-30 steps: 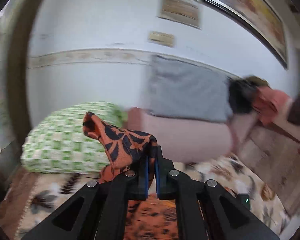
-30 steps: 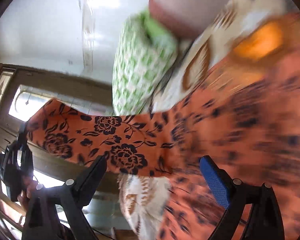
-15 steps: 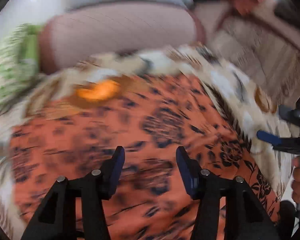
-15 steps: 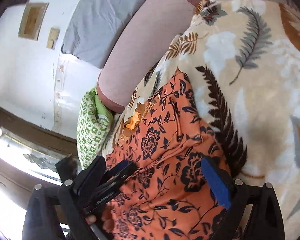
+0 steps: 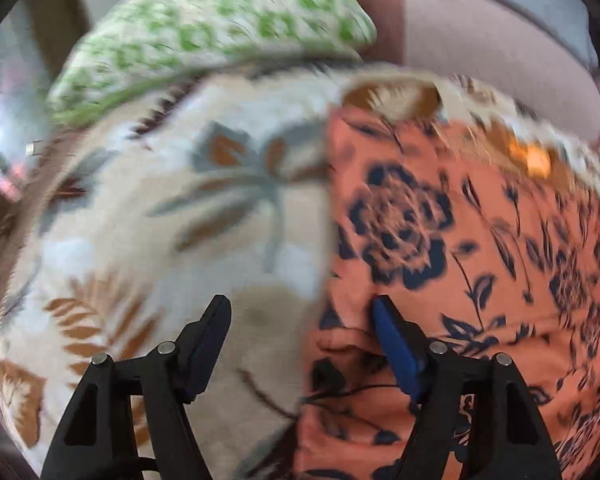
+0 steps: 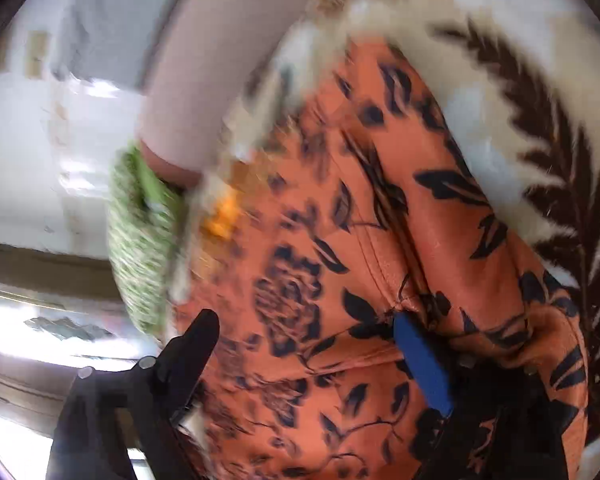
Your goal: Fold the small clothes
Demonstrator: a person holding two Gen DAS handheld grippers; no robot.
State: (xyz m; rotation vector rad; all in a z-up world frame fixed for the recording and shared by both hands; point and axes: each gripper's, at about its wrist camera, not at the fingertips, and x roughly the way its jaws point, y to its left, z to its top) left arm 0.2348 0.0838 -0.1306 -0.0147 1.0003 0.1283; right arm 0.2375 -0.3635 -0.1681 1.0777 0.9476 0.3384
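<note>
An orange garment with a dark floral print (image 5: 460, 260) lies spread on the leaf-patterned blanket (image 5: 160, 240). My left gripper (image 5: 300, 320) is open at the garment's left edge, its right finger (image 5: 396, 352) on the cloth and its left finger over the blanket. In the right wrist view the same garment (image 6: 360, 240) fills the middle, with a ridge of bunched cloth. My right gripper (image 6: 304, 344) is open and low over the garment, its blue-padded finger (image 6: 420, 364) pressing beside the ridge. Both views are blurred.
A green-and-white checked pillow (image 5: 204, 28) lies at the head of the bed, also in the right wrist view (image 6: 140, 248). A pink bolster (image 5: 480, 40) lies beside it. A white wall (image 6: 40, 128) and a window (image 6: 40, 328) are behind.
My left gripper let go of the garment, opened, and has moved to the garment's left edge. My right gripper, open throughout, has come down close onto the cloth.
</note>
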